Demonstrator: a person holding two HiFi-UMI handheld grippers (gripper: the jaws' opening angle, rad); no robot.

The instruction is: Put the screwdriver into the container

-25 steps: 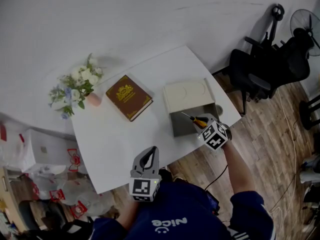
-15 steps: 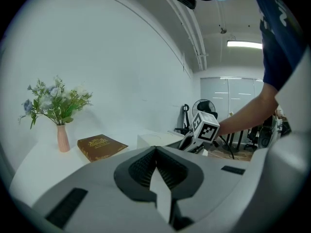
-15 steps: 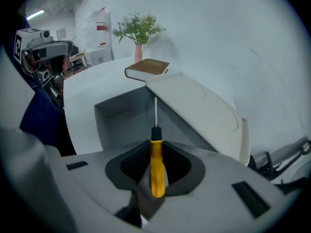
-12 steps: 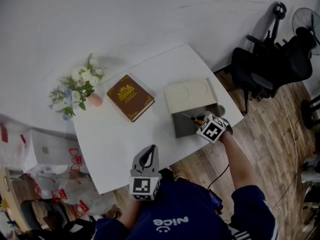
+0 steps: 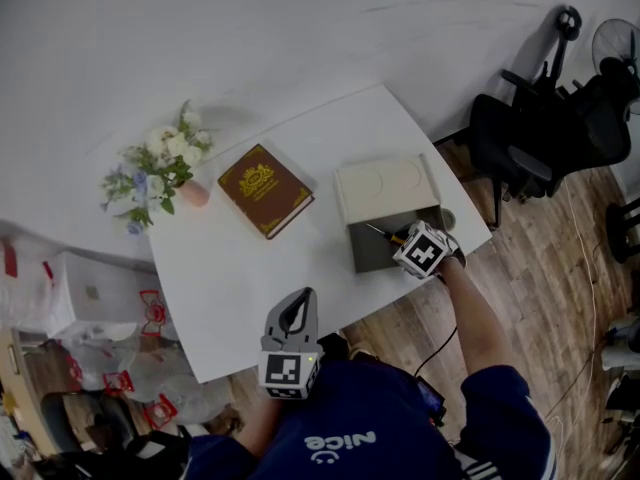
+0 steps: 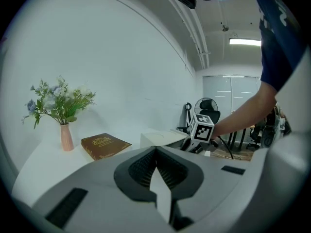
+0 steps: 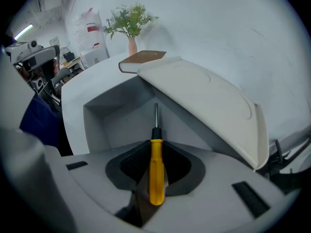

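Observation:
A screwdriver (image 7: 156, 166) with a yellow handle and a thin steel shaft is clamped between the jaws of my right gripper (image 7: 156, 171). Its shaft points into the open grey container (image 7: 119, 123), whose cream lid (image 7: 209, 106) is tipped up at the far side. In the head view the right gripper (image 5: 405, 241) hangs over the container (image 5: 372, 250) at the table's right edge, the screwdriver (image 5: 385, 234) reaching over the opening. My left gripper (image 5: 291, 318) sits low at the table's near edge, jaws closed on nothing (image 6: 156, 178).
A brown book (image 5: 265, 190) lies mid-table and a vase of flowers (image 5: 160, 168) stands at the far left corner. The white table (image 5: 240, 278) is small; black office chairs (image 5: 545, 133) and a fan stand on the wooden floor to the right.
My right gripper has drifted slightly up and toward the container with the screwdriver. The left gripper has stayed where it was.

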